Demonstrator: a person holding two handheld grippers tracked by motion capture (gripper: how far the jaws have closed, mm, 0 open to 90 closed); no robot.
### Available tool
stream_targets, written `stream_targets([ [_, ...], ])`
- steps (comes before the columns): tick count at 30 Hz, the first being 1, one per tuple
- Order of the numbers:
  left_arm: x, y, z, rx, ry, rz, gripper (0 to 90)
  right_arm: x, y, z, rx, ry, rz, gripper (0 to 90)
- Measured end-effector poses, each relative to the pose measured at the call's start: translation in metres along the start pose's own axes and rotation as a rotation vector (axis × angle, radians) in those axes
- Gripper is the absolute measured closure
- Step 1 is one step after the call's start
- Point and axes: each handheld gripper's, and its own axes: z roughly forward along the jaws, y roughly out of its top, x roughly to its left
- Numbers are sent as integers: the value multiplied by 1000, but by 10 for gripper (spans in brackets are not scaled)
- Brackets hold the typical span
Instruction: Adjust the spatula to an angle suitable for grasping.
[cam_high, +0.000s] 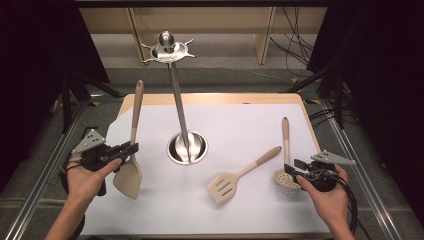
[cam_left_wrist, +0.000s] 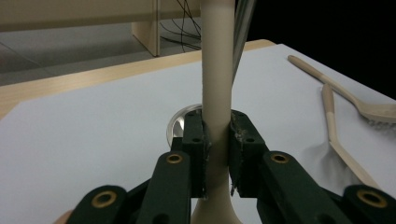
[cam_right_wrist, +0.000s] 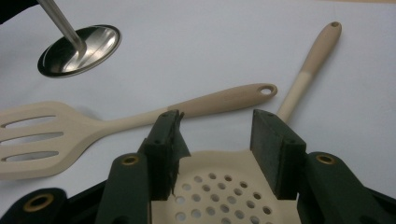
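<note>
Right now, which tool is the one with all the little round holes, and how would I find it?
Start at the shiny metal utensil stand in the middle of the white mat, then look right. Past the slotted spatula lies the skimmer, under the open right hand-held gripper. Its round head has many small holes, not long slots.

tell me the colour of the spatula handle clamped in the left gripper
Beige spatula handle, clearest in the left gripper view.
</note>
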Motion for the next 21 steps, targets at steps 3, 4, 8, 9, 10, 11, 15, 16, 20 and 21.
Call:
stream_targets([
  [3, -3, 7, -4, -29, -23, 10, 777, -1, 1, 0, -2, -16, -25, 534],
  [4, -2, 9, -5, -37, -15, 30, 777, -1, 1, 0, -2, -18, -25, 534],
  [8, -4, 12, -7, -46, -19, 33, 777, -2, 0, 1, -3, -32, -42, 534],
  [9, -4, 14, -7, -45, -18, 35, 777, -2, 0, 0, 3, -22, -33, 534],
  [10, -5, 15, -8, -55, -23, 39, 777, -2, 0, 0, 3, -22, -34, 534],
  [11, -5, 17, -9, -55, -21, 44, 777, -2, 0, 0, 3, -22, -34, 534],
  [15, -7, 20, -12, -65, -20, 53, 777, -2, 0, 0, 3, -23, -34, 534],
  [16, -9, 23, -14, -73, -23, 59, 777, -1, 0, 0, 4, -22, -34, 534],
  [20, -11, 28, -17, -87, -25, 69, 777, -1, 0, 0, 5, -23, -34, 534],
  [21, -12, 29, -18, -87, -25, 71, 777, -1, 0, 0, 5, -22, -34, 534],
])
